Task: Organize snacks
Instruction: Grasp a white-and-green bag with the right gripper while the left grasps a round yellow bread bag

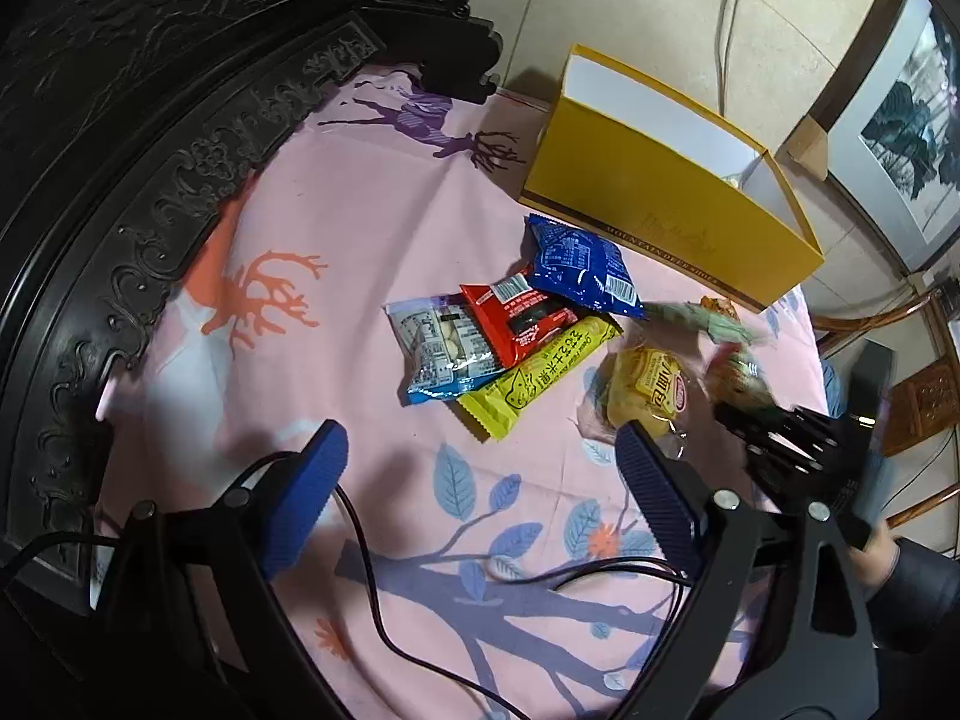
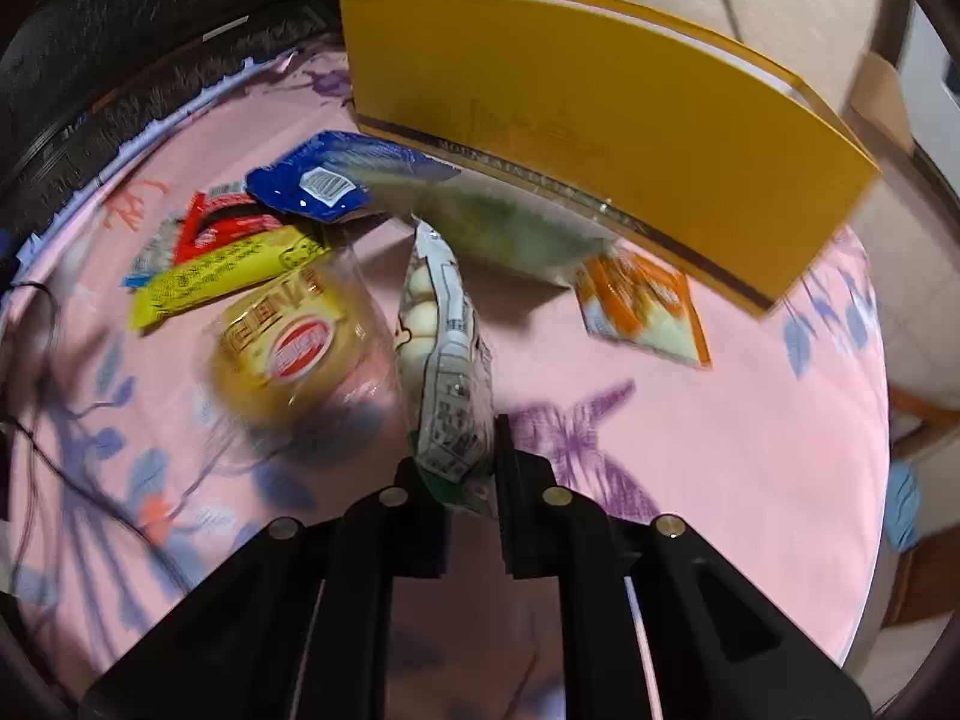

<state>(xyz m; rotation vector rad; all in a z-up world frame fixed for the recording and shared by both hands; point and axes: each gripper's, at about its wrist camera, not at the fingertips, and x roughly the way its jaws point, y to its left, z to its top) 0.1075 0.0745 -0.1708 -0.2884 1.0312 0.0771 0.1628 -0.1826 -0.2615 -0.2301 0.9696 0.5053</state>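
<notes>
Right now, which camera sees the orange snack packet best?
The right wrist view. There the orange packet lies in full sight on the pink cloth, just in front of the yellow box. In the left wrist view only a small corner peeks out beside the box.

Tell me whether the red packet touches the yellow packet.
Touching. In the left wrist view the red packet lies overlapping the yellow packet's upper edge, no gap.

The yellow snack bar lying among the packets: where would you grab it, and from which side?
Take the yellow bar by its free crimped end, nearest the open left hand-held gripper, coming down from above with the fingers across its narrow width. Its far end is tucked under the red packet, so that end is blocked. It lies flat on the cloth, so pinching the thin end seal looks easiest.
</notes>
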